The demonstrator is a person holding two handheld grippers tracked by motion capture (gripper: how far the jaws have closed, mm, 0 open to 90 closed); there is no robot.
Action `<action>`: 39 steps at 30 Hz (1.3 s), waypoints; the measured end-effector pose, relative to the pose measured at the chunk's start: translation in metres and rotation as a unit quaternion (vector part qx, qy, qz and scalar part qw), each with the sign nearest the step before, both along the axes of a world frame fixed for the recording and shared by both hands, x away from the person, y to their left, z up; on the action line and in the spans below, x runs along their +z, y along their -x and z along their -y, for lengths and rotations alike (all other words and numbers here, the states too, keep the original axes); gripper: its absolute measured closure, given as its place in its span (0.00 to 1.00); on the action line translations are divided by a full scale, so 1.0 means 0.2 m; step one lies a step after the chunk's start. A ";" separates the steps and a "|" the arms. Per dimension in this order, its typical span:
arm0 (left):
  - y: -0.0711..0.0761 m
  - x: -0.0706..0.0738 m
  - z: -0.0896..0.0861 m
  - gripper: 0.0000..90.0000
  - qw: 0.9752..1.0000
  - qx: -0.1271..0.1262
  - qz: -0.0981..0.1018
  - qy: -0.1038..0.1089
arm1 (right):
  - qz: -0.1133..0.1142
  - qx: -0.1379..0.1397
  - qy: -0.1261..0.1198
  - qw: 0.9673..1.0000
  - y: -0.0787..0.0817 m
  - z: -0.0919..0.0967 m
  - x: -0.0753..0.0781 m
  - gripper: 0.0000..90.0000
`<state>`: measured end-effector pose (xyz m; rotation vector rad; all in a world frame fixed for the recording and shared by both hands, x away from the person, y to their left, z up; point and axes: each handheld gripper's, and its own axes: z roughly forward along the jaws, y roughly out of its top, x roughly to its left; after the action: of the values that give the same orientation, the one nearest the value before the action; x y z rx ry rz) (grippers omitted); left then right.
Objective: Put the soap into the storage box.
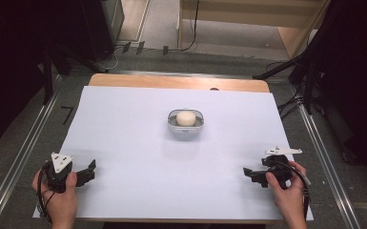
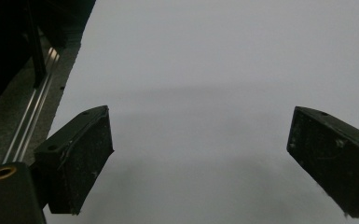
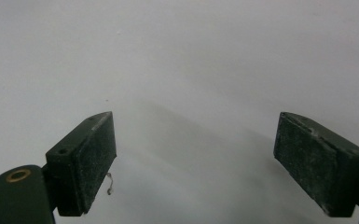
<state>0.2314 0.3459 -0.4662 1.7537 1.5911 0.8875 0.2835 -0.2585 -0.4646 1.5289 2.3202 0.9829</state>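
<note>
I hold both hand-held grippers, left (image 1: 89,171) and right (image 1: 249,173), wide open and empty at the table's (image 1: 124,138) near corners, the bowl (image 1: 186,128) with its pale ball (image 1: 186,118) centred farther off, roughly equidistant from both.

- A white sheet (image 1: 138,143) is spread over the counter (image 1: 178,82), whose wooden far edge is left bare.
- Metal rails (image 1: 21,152) are seen along both sides.
- Cables (image 1: 190,28) are trailed across the floor beyond.
</note>
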 end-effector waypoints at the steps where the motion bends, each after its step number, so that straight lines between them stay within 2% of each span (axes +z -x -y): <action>1: 0.00 0.00 0.00 0.08 1.000 0.000 0.000 0.000 | 0.007 -0.008 -0.001 1.000 0.02 0.03 0.00 0.15; 10: 0.00 0.00 0.00 0.08 1.000 -0.001 0.001 0.001 | 0.009 -0.037 -0.010 0.999 0.09 0.17 -0.03 0.15; 13: 0.00 0.00 0.00 0.08 1.000 0.000 0.002 0.002 | 0.017 -0.041 -0.016 0.999 0.11 0.20 -0.04 0.15; 20: 0.00 0.00 0.00 0.08 1.000 0.001 0.005 0.002 | 0.020 -0.057 -0.012 0.998 0.15 0.27 -0.07 0.15; 23: 0.00 0.00 0.00 0.08 1.000 0.001 0.004 0.002 | 0.021 -0.064 -0.025 0.997 0.18 0.33 -0.07 0.15; 28: 0.00 0.00 0.00 0.08 1.000 0.000 0.005 0.002 | 0.029 -0.074 -0.032 0.996 0.21 0.39 -0.08 0.15; 30: 0.00 0.00 0.00 0.08 1.000 0.001 0.003 0.002 | 0.035 -0.079 -0.048 0.995 0.23 0.43 -0.09 0.16; 32: 0.00 0.00 0.00 0.08 1.000 0.001 0.001 0.001 | 0.041 -0.081 -0.084 0.992 0.23 0.46 -0.10 0.16; 33: 0.00 0.00 0.00 0.08 1.000 0.002 0.001 0.002 | 0.046 -0.084 -0.099 0.990 0.23 0.48 -0.10 0.16; 34: 0.00 0.00 0.00 0.08 1.000 0.002 0.003 0.004 | 0.053 -0.096 -0.122 0.986 0.23 0.50 -0.11 0.19; 35: 0.00 0.00 0.00 0.08 1.000 0.002 0.003 0.004 | 0.056 -0.100 -0.128 0.985 0.24 0.50 -0.11 0.20; 37: 0.00 0.00 0.00 0.08 1.000 0.002 0.003 0.003 | 0.058 -0.100 -0.132 0.984 0.24 0.50 -0.11 0.21; 39: 0.00 0.00 0.00 0.08 1.000 0.001 0.002 0.002 | 0.052 -0.100 -0.123 0.986 0.24 0.49 -0.12 0.21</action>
<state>0.2314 0.3459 -0.4664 1.7474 1.5904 0.8883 0.2358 -0.3558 -0.4889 1.7142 1.9887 1.2986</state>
